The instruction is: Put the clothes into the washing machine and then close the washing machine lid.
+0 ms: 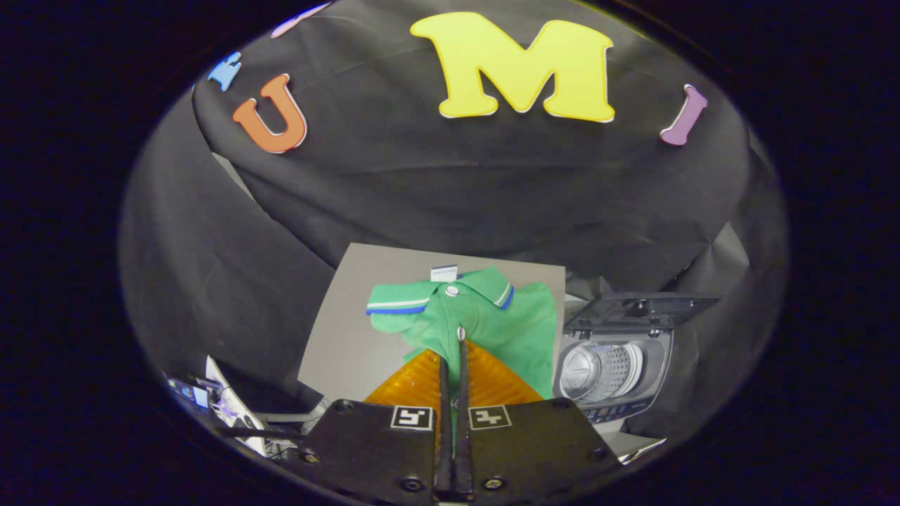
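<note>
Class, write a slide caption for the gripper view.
Gripper shut on green polo shirt, lifted beside the open-lidded washing machine.

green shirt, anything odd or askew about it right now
Nothing damaged. The green shirt is bunched and hangs crooked, pinched at its placket by the shut gripper. The washing machine beside it has its lid raised.

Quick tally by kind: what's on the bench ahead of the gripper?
Green polo shirt: 1, pinched in the shut gripper
Washing machine: 1, lid up
Grey board: 1, under the shirt
Total: 3
</note>
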`<state>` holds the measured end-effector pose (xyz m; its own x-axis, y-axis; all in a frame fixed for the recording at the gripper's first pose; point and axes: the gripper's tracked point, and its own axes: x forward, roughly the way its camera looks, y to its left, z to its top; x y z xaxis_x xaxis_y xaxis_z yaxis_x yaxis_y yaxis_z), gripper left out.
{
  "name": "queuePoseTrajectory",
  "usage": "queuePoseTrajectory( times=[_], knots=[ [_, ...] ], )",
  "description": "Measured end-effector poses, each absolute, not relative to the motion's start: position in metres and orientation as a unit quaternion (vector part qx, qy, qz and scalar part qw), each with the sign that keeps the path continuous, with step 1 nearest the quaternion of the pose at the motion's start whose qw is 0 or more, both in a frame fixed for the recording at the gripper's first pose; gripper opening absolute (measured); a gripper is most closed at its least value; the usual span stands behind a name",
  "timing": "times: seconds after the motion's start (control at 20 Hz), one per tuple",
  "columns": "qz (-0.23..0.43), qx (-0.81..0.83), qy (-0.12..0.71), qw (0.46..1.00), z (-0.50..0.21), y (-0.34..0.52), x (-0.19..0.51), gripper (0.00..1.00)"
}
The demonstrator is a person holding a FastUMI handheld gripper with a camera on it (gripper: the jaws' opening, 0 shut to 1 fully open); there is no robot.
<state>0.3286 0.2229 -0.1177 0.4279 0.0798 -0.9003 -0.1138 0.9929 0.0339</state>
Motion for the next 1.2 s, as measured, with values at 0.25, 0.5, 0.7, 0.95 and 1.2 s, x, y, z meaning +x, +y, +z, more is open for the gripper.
queuePoseTrajectory(
  times=[0.25,0.5,0.7,0.95,1.2],
  knots=[
    [0.03,-0.011,0.508,0.861,-0.089,0.189,0.321,0.06],
    [-0.007,0.002,0.493,0.87,-0.07,0.149,0.308,0.05],
    [-0.034,0.019,0.481,0.876,-0.061,0.114,0.294,0.05],
    [-0.071,0.044,0.475,0.876,-0.06,0.065,0.276,0.05],
    [-0.081,0.063,0.477,0.873,-0.071,0.022,0.266,0.05]
  ],
)
